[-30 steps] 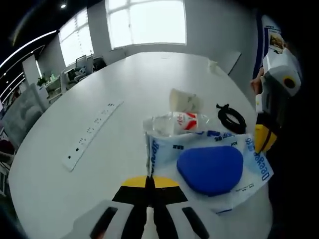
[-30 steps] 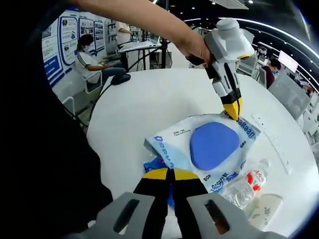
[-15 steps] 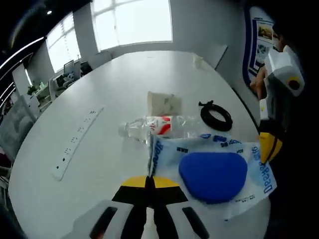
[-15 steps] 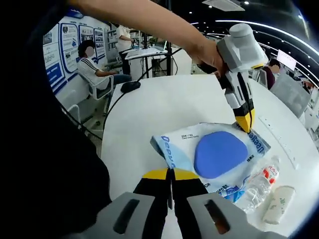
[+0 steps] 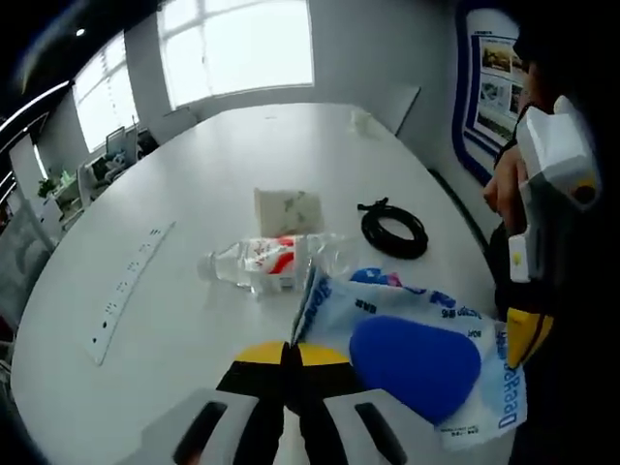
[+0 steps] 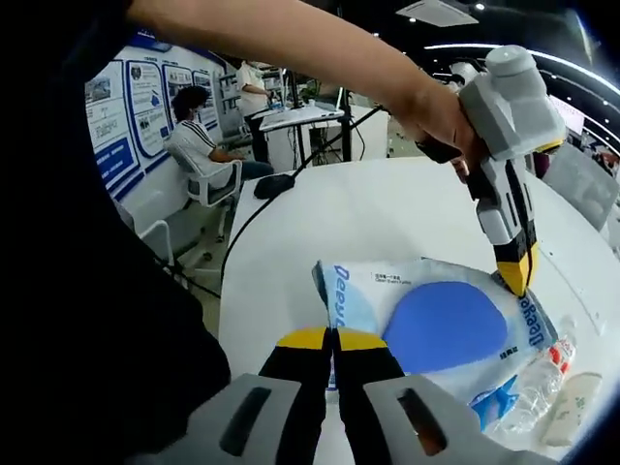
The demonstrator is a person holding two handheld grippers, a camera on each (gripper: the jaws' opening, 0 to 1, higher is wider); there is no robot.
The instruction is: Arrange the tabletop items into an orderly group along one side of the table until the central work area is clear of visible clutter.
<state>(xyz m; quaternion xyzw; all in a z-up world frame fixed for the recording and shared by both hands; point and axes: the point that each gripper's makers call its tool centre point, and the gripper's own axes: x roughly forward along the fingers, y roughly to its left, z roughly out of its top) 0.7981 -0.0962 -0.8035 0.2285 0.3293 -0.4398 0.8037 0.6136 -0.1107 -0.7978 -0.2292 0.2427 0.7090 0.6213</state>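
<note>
Currently both my grippers pinch the wipes packet by opposite edges so it travels flat: left gripper (image 5: 288, 351) closed on its 9 o'clock edge, right gripper (image 6: 332, 339) likewise; wipes packet (image 5: 412, 354) near table rim (image 5: 455, 228); water bottle (image 5: 266, 263) at 11 o'clock.

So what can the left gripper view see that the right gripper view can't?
Left gripper view: a coiled black cable, a long white power strip and bright windows. Right gripper view: seated people, wall posters and a black cord trailing off the table. Both: the blue-and-white bag, the plastic bottle and a white packet.
</note>
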